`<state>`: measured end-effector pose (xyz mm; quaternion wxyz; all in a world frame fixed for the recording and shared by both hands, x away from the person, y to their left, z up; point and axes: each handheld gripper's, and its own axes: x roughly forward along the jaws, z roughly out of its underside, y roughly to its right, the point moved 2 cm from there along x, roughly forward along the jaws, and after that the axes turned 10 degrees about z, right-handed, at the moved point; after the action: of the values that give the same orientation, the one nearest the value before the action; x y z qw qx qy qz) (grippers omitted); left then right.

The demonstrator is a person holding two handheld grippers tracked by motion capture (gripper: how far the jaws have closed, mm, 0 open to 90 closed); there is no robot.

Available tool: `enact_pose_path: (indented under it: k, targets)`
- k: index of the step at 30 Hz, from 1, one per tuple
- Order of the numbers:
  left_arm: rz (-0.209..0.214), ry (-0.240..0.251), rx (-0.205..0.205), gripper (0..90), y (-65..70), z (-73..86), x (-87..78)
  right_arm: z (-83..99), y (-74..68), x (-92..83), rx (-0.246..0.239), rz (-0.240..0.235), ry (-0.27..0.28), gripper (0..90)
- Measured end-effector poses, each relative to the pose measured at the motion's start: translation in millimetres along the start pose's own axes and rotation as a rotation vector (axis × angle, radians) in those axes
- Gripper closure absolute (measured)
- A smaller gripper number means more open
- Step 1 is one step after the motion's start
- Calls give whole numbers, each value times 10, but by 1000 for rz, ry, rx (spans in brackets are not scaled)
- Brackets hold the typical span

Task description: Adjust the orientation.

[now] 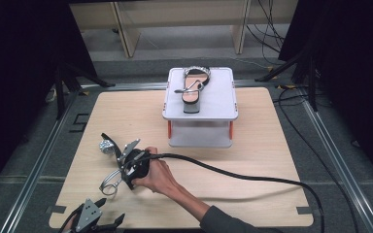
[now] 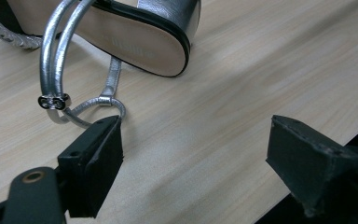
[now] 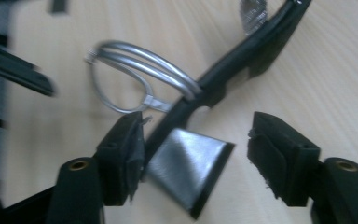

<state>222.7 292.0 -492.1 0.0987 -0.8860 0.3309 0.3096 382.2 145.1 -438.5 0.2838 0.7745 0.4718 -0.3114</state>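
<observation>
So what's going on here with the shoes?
A person is working with a hand-held tool in each hand at a wooden table. The right tool is down at a silver sandal lying on the table, its jaws open around the sandal's heel and not yet pressing on it. The left tool waits open at the near edge, close to the silver ankle strap. A matching sandal sits on a small white stand farther back.

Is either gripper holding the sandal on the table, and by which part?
No. The right gripper straddles the sandal's silver heel with jaws open; the left gripper is open beside its strap.
</observation>
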Motion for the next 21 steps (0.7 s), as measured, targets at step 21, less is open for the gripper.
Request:
enact_pose_path:
  k: [21]
  targets:
    - [5,-2,6,178,4,1,-17,-23,82,211,84,-36,-27,618]
